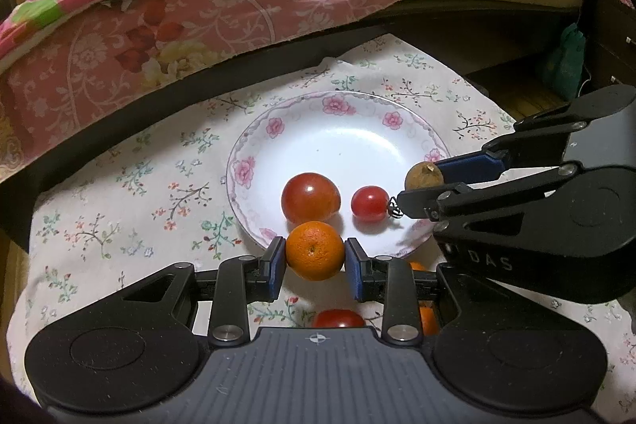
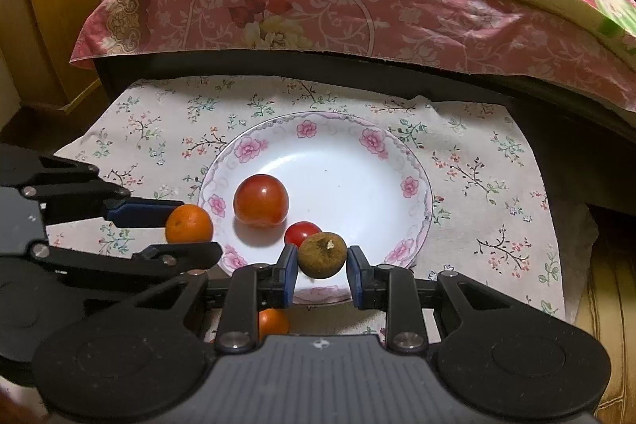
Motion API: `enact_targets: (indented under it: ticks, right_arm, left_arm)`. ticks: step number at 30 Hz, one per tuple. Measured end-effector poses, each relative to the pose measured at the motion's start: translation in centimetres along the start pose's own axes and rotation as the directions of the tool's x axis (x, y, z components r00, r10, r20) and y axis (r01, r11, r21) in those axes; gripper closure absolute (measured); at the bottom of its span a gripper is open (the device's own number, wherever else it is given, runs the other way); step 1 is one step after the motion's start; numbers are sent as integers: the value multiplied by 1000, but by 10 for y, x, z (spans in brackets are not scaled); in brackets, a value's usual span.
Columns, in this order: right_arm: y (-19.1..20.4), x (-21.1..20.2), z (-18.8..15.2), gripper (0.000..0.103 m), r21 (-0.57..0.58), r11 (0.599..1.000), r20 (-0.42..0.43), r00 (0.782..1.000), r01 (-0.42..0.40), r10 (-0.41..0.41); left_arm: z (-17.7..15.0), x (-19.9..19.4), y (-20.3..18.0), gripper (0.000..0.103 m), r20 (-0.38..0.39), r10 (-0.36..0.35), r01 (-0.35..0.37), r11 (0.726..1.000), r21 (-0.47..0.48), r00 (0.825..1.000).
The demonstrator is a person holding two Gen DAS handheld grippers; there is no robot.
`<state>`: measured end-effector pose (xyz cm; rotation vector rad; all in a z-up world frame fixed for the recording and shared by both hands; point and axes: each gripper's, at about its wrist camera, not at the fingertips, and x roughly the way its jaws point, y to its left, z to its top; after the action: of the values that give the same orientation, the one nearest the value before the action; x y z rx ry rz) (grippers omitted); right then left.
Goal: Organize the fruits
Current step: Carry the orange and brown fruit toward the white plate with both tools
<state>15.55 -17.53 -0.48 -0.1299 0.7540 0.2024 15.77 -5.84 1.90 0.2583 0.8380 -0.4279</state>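
Observation:
A white plate with pink flowers (image 1: 338,114) (image 2: 357,161) lies on a floral cloth. A large red tomato (image 1: 311,198) (image 2: 261,200) and a small red tomato (image 1: 369,203) (image 2: 302,232) lie in it. My left gripper (image 1: 315,263) (image 2: 190,229) is shut on an orange (image 1: 315,251) (image 2: 189,224) at the plate's near-left rim. My right gripper (image 2: 322,267) (image 1: 421,185) holds a brown-green round fruit (image 2: 322,255) (image 1: 424,177) over the plate's near rim; its left pad touches it, a small gap shows at the right pad.
The floral cloth (image 1: 131,185) (image 2: 497,185) covers a low table against a bed with pink bedding (image 1: 198,6) (image 2: 357,10). Another tomato (image 1: 338,318) and another orange (image 1: 428,318) (image 2: 272,322) lie on the cloth under the grippers. A wooden cabinet (image 2: 59,6) stands at the left.

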Motion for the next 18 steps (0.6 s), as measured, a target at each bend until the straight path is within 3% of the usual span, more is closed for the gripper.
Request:
enact_targets:
  ticks: [18]
  right_arm:
    - [-6, 18, 1, 76, 15, 1000, -19, 1000, 11, -11]
  left_arm:
    - [2, 16, 2, 65, -15, 8, -8, 1000, -2, 1000]
